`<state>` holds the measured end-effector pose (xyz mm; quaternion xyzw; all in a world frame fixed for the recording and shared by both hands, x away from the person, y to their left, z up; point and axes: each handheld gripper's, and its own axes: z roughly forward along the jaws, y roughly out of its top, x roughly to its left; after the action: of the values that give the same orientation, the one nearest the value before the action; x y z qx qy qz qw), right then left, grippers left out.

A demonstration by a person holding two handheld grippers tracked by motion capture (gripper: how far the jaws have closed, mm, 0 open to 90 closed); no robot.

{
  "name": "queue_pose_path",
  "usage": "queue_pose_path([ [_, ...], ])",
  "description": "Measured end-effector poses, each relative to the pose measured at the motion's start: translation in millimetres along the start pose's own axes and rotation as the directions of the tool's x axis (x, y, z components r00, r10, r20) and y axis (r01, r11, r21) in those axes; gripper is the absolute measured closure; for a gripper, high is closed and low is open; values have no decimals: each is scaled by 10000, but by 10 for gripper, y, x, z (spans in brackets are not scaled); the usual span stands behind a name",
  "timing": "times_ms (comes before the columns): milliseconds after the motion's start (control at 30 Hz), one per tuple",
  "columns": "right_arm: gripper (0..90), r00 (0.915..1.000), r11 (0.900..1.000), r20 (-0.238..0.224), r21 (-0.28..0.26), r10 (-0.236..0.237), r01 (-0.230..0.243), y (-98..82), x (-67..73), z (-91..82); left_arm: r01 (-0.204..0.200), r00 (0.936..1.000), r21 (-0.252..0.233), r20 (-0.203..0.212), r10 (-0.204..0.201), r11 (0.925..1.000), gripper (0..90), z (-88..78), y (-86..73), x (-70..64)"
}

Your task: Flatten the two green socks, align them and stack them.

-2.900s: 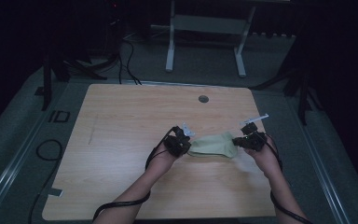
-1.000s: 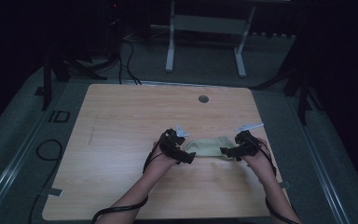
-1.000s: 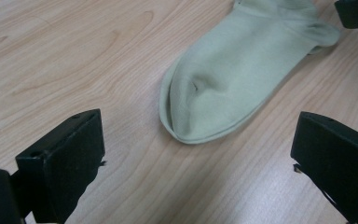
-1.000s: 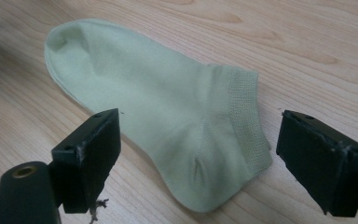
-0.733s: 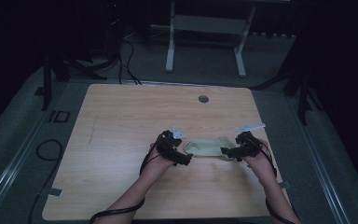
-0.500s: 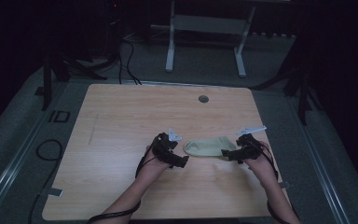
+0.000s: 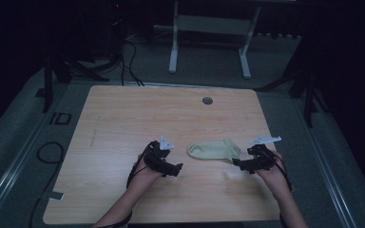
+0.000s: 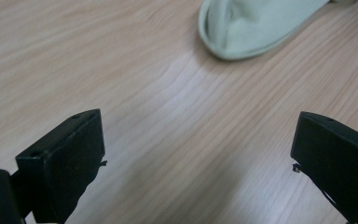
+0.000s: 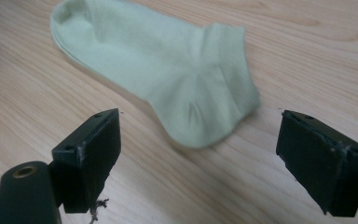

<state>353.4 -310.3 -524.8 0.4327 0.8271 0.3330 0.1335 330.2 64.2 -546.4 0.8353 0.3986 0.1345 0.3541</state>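
Pale green ribbed-cuff sock (image 7: 214,150) flat on wood-grain table (image 7: 123,118); left claw (image 7: 175,167), right claw (image 7: 238,164) both spread, empty.

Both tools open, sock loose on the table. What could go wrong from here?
1. The pale green ankle sock lies flat on the wooden table; a shallow pinch may slip off.
2. The right tool sits nearer its cuff end than the left tool to its toe, so an uneven regrasp may bunch it.

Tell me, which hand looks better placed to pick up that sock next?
Probably the right. The right gripper sits close to the sock, its open jaws framing the heel end in its own view. The left gripper is open too, but the sock's toe lies farther ahead of it, off to one side.
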Motion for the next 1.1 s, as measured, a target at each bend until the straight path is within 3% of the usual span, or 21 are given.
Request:
queue_pose_path([
  [200, 122, 9996, 9998, 219, -88, -157, 159, -158, -17, -49, 58, 9996, 61, -293, -56, 10000, 26, -103, -169, 77],
  [367, 121, 9993, 9998, 313, -97, -188, 191, -266, -19, -67, 455, 9982, 36, -390, -453, 9990, 27, -189, -332, 189],
  [600, 106, 9983, 9992, 550, -322, -199, 217, -444, -14, -116, 461, 9967, -30, -672, -462, 9989, 26, -295, -472, 237],
  [1100, 107, 9907, 9959, 1329, -889, 277, -159, -803, -5, -225, 781, 9885, -114, -1287, -790, 9969, 26, -489, -748, 357],
])
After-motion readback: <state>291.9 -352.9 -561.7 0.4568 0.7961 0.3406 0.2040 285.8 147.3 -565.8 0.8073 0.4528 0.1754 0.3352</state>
